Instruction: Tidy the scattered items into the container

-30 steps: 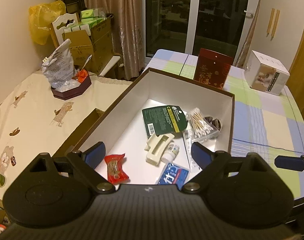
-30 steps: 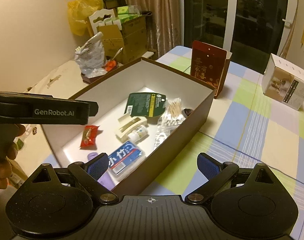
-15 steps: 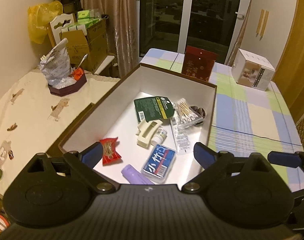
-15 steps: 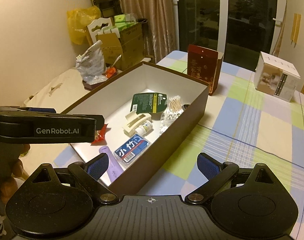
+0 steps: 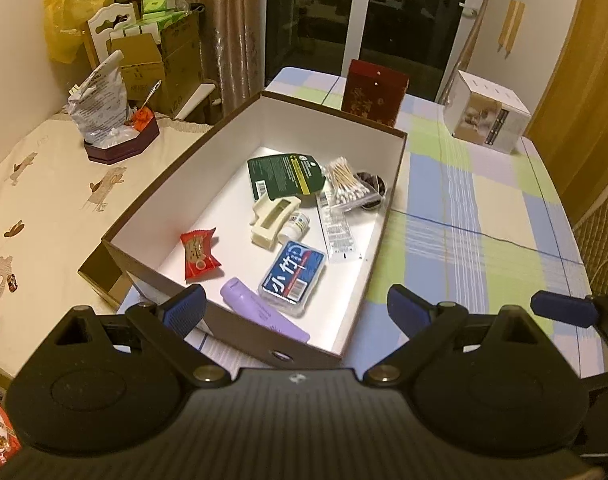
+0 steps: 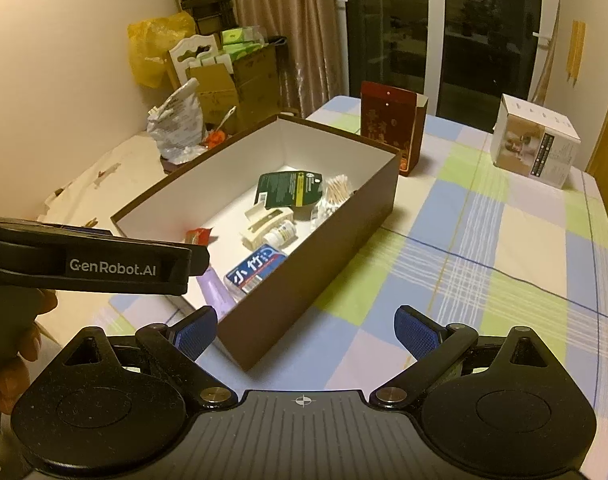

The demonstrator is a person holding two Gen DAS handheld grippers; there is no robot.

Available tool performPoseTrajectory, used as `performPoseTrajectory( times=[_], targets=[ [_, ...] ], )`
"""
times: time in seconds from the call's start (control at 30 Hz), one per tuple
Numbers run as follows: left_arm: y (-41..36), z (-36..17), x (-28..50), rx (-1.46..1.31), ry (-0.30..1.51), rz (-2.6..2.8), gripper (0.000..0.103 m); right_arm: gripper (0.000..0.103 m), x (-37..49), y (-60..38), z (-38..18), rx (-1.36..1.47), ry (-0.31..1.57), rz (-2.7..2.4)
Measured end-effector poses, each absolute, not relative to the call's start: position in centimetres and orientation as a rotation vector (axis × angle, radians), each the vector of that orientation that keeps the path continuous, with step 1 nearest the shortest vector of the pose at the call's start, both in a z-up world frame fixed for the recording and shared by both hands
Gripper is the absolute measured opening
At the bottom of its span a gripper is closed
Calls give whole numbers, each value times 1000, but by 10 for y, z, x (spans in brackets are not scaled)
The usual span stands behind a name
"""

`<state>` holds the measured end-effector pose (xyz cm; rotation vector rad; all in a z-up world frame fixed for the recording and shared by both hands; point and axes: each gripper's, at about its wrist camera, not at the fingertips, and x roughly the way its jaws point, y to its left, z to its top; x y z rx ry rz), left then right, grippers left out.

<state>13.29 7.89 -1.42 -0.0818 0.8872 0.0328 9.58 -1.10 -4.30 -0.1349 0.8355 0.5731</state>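
A brown box [image 5: 396, 168] [image 6: 356, 216] with a white inside stands on the checked tablecloth. Inside lie a red candy wrapper [image 5: 197, 254], a cream hair clip [image 5: 272, 222], a small white bottle [image 5: 295, 226], a blue-and-red pack [image 5: 293, 272] [image 6: 253, 270], a purple tube [image 5: 259, 310], a green card [image 5: 285, 174], cotton swabs [image 5: 346, 184] and a clear sachet [image 5: 336, 228]. My left gripper [image 5: 295, 310] hangs open above the box's near end, holding nothing. My right gripper [image 6: 306, 330] is open and empty, over the box's near right corner.
A dark red carton [image 5: 374, 92] stands behind the box, a white carton [image 5: 486, 120] at the far right. On the cream-covered table to the left sits a maroon dish [image 5: 121, 142] with a foil bag. Cardboard boxes [image 5: 159, 60] stand by the curtain. A hand [image 6: 19, 344] holds the left gripper.
Both grippers have pulled back and up from the box, so its whole near end and the purple tube now show. The items inside have not moved.
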Motion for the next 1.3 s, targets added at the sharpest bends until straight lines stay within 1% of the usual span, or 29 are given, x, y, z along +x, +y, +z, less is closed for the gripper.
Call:
performPoseTrajectory(
  times=[0.53,0.67,1.3],
  targets=[
    [64,-12,109,-9,902,58,96,100,75,-25,-49,-126,838,566],
    [63,-12,105,4,896,81,100,100,72,-27,-52,-135,838,567],
    [55,-6,79,48,893,128,100,100,64,-32,-61,-165,860,574]
  ],
)
